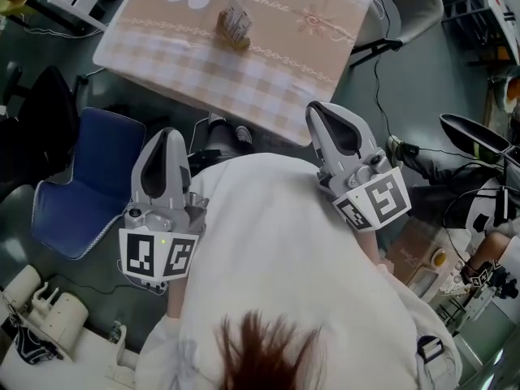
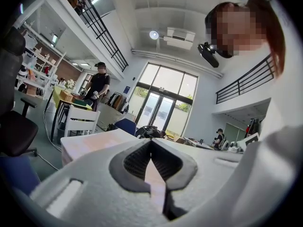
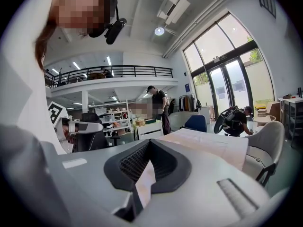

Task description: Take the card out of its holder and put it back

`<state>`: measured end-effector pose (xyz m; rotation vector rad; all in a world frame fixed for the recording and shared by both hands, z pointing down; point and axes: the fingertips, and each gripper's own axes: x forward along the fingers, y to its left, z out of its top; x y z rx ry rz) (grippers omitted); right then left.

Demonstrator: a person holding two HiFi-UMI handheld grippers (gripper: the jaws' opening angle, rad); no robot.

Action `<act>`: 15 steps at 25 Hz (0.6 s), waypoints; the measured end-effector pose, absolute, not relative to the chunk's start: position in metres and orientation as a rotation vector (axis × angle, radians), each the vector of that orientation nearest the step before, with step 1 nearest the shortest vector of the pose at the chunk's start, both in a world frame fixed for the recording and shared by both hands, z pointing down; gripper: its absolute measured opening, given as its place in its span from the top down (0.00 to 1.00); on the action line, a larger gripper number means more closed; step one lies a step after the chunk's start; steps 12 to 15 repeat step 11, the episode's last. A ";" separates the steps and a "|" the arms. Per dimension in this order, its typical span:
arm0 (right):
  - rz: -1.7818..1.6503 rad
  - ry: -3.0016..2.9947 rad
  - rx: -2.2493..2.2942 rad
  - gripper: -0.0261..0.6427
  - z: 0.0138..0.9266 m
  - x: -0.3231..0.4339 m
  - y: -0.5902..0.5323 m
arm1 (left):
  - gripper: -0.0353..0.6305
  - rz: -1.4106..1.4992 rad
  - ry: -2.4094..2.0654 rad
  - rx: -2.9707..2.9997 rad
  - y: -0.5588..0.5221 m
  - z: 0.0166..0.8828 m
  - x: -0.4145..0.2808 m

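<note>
I've got the left gripper (image 1: 166, 134) and right gripper (image 1: 318, 108) held level, both jaws closed on nothing; the card holder (image 1: 234, 24) stands untouched on the desk (image 1: 268, 80)

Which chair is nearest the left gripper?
The blue chair, right beside the left gripper; the grey chair stands past the table's far right corner.

Left hand-held gripper (image 1: 166, 141) and right hand-held gripper (image 1: 327, 114) point forward, jaws closed.
</note>
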<state>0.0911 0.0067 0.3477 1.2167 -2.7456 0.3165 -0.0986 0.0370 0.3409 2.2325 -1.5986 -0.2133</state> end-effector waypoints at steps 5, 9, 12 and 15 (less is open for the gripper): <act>0.308 -2.747 1.218 0.96 0.347 0.089 0.008 | 0.95 -0.214 -1.592 2.240 0.038 0.340 -0.099; 0.300 -2.751 1.210 0.96 0.347 0.085 0.010 | 0.95 -0.214 -1.594 2.239 0.042 0.341 -0.102; 0.297 -2.754 1.207 0.96 0.347 0.082 0.011 | 0.95 -0.214 -1.596 2.237 0.044 0.342 -0.104; 0.297 -2.754 1.207 0.96 0.347 0.082 0.011 | 0.95 -0.214 -1.596 2.237 0.044 0.342 -0.104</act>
